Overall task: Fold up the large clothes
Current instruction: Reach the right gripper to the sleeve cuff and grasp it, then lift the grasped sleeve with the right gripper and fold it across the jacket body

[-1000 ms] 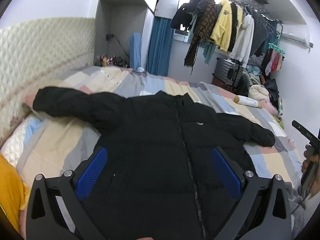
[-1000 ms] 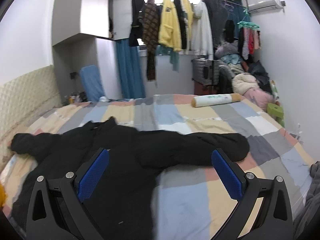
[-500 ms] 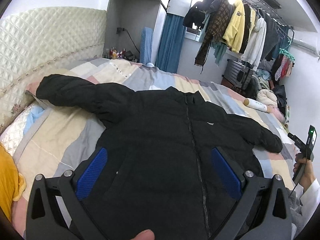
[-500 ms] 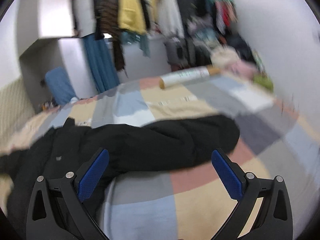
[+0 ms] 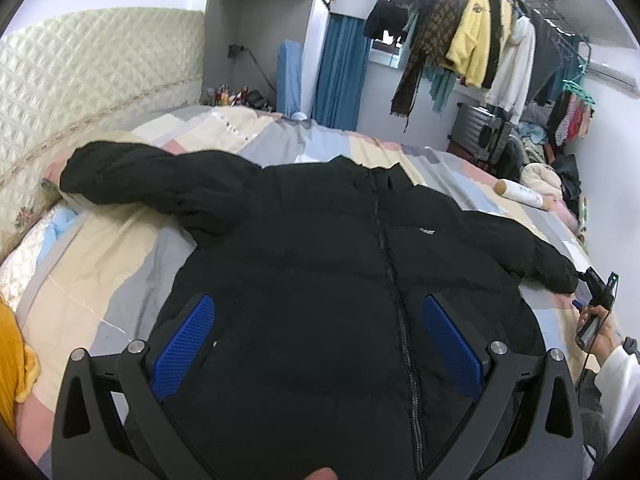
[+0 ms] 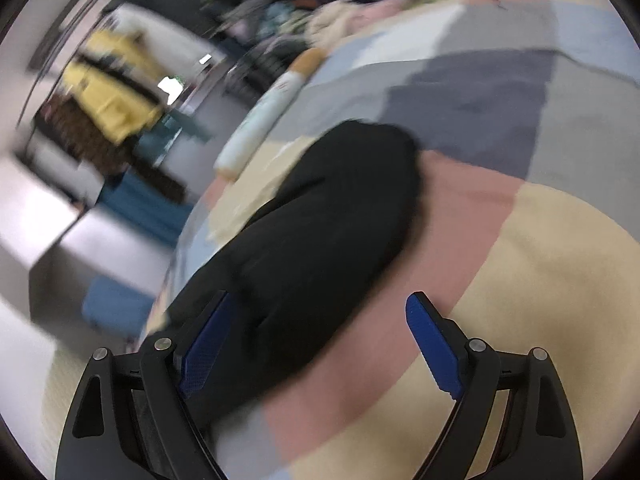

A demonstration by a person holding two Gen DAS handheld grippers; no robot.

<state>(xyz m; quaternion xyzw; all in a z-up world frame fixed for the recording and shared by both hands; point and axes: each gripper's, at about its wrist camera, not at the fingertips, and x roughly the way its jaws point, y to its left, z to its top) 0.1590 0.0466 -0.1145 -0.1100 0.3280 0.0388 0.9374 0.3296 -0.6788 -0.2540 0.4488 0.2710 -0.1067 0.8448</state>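
Observation:
A black puffer jacket (image 5: pixel 320 264) lies face up on the patchwork bed (image 5: pixel 108 256), zipped, with both sleeves spread outward. My left gripper (image 5: pixel 320 332) is open and empty above the jacket's lower front. My right gripper (image 6: pixel 320 332) is open and tilted, just above the jacket's right sleeve (image 6: pixel 320 216), whose cuff end lies on the bedspread (image 6: pixel 520 260). The right gripper also shows at the sleeve cuff in the left wrist view (image 5: pixel 596 284). The right wrist view is blurred.
A quilted headboard (image 5: pixel 80 80) runs along the left. A white rolled tube (image 5: pixel 520 194) lies at the bed's far side; it also shows in the right wrist view (image 6: pixel 264 120). Hanging clothes (image 5: pixel 472 48) fill a rack at the back. A yellow item (image 5: pixel 12 356) sits at the left edge.
My right gripper has dropped and rolled toward the right sleeve's cuff, which now fills its view. My left gripper has shifted slightly, still over the jacket's lower front.

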